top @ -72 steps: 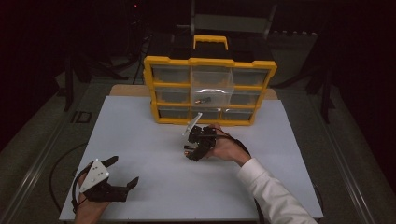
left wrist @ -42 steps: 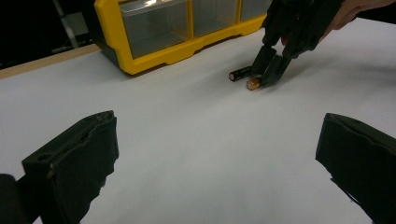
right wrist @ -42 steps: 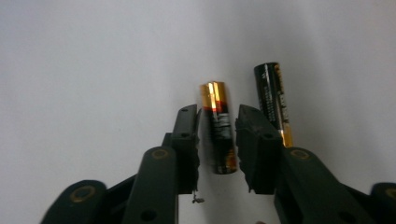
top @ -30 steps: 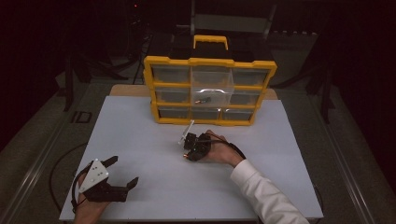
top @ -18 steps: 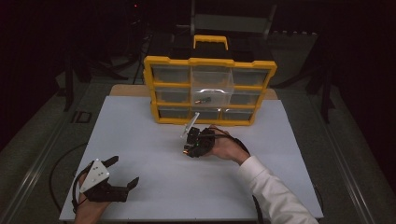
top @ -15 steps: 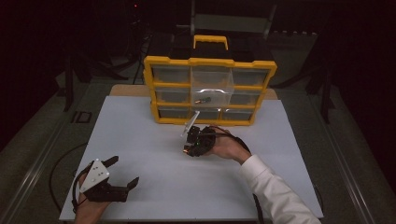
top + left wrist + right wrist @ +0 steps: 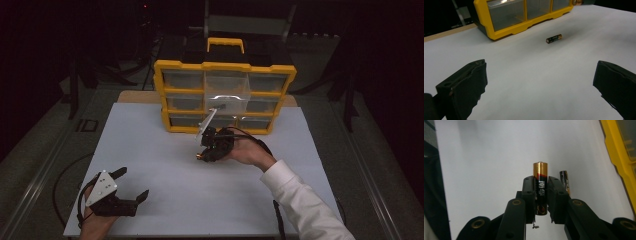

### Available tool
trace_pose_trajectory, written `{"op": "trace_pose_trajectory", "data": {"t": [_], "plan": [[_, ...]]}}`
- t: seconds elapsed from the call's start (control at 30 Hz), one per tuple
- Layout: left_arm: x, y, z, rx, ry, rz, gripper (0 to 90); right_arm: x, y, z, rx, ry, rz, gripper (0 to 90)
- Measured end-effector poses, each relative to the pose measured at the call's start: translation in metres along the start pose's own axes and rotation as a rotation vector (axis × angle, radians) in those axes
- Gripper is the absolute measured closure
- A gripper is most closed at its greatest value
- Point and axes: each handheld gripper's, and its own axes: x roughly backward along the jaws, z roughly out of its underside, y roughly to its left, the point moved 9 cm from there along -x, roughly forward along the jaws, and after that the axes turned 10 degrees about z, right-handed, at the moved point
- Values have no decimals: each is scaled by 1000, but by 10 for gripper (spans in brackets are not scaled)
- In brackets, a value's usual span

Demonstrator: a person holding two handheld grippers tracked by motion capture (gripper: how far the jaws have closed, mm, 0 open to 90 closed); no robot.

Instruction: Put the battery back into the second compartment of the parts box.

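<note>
My right gripper [image 7: 202, 151] hangs above the white mat in front of the yellow organizer [image 7: 225, 95], held by a hand in a white sleeve. Its jaws are shut on a black and gold battery [image 7: 540, 168] that stands up between the pads of the right gripper [image 7: 540, 182]. A thinner battery [image 7: 564, 180] lies on the mat just beyond it, and this thin battery [image 7: 554, 38] lies loose in front of the organizer [image 7: 524, 15]. My left gripper [image 7: 127, 187] rests at the near left, its jaws wide open and empty, as the left gripper [image 7: 540, 82] view confirms.
The organizer has clear drawers and a carry handle [image 7: 226, 44] on top; one middle drawer [image 7: 227, 97] appears pulled out. The white mat [image 7: 150, 140] covers the table. A cable [image 7: 62, 175] trails off the left edge.
The right gripper has lifted off the mat with the battery between its jaws, toward the organizer. The left gripper has stayed in place.
</note>
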Motion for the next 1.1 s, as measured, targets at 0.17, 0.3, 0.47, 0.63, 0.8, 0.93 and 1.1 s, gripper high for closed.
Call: {"op": "trace_pose_trajectory", "data": {"t": [0.17, 0.3, 0.47, 0.63, 0.8, 0.93, 1.1], "plan": [[0, 0, 0, -1, 2, 0, 2, 11, 1, -3, 8, 6, -2, 764], [0, 0, 0, -2, 3, 1, 2, 20, 0, -6, 14, 9, 6, 764], [0, 0, 0, 0, 1, 1, 2, 33, -3, -12, 16, -6, 15, 764], [-1, 0, 0, -2, 0, 2, 2, 45, -4, -18, 12, -14, 21, 764], [-1, 0, 0, -1, 1, 1, 2, 57, -7, -25, 18, -35, 21, 764], [-1, 0, 0, -1, -1, 0, 2, 68, -10, -31, 10, -47, 30, 764], [0, 0, 0, -1, -1, 0, 2, 81, -13, -37, 4, -68, 34, 765]]}}
